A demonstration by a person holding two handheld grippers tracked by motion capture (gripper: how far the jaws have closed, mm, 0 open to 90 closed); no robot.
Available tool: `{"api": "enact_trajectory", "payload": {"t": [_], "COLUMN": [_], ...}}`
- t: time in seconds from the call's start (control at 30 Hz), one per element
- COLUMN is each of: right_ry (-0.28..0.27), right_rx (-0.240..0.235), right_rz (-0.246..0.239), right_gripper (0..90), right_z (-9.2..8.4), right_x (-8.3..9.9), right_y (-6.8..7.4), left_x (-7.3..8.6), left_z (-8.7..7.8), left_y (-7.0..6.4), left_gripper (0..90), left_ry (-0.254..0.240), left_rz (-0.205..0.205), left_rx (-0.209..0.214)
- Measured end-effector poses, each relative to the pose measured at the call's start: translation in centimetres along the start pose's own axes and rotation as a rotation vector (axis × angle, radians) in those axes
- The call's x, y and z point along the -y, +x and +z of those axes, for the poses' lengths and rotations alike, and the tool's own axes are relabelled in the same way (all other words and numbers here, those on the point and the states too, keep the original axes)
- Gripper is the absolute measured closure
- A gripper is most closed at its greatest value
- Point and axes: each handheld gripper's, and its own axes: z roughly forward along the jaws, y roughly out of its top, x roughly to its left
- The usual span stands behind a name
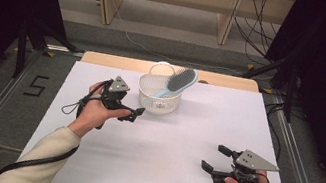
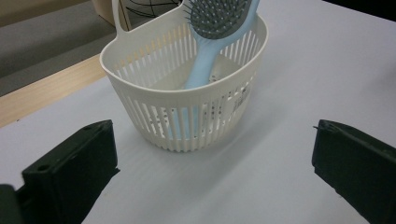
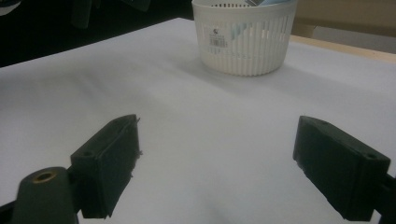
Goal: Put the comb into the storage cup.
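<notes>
The blue hairbrush (image 1: pixel 176 82) is already standing handle-down in the white slotted basket (image 1: pixel 157 102) near the far edge of the table (image 1: pixel 138 163), its bristled head leaning out over the rim, so the placing looks done and little seems left beyond drawing back. The left gripper (image 1: pixel 134 113) is hovering just beside the basket, jaws spread wide and gripping nothing. The right gripper (image 1: pixel 215 157) is waiting well apart, near the front edge, jaws likewise wide apart and empty.

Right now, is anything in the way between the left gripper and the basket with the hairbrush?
No. The left gripper is open, and bare white table lies between it and the basket. The hairbrush stands inside the basket.
</notes>
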Motion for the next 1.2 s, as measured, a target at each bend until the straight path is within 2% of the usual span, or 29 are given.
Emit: {"api": "enact_trajectory", "payload": {"t": [0.3, 0.8, 1.2], "right_ry": [0.006, 0.005, 0.004], "right_rx": [-0.001, -0.002, -0.003], "right_rz": [-0.006, -0.004, -0.006], "right_gripper": [15.4, 15.5, 15.5], "right_z": [0.0, -0.1, 0.0], "right_x": [0.0, 0.0, 0.0], "right_y": [0.0, 0.0, 0.1], "left_x": [0.4, 1.7, 3.0], "left_z": [-0.7, -2.5, -3.3], "left_y": [-0.4, -0.8, -1.3], "left_gripper": [0.0, 0.0, 0.0], "left_ry": [-0.007, -0.031, -0.014], "left_rz": [0.008, 0.011, 0.016], "left_rx": [0.021, 0.022, 0.022]}}
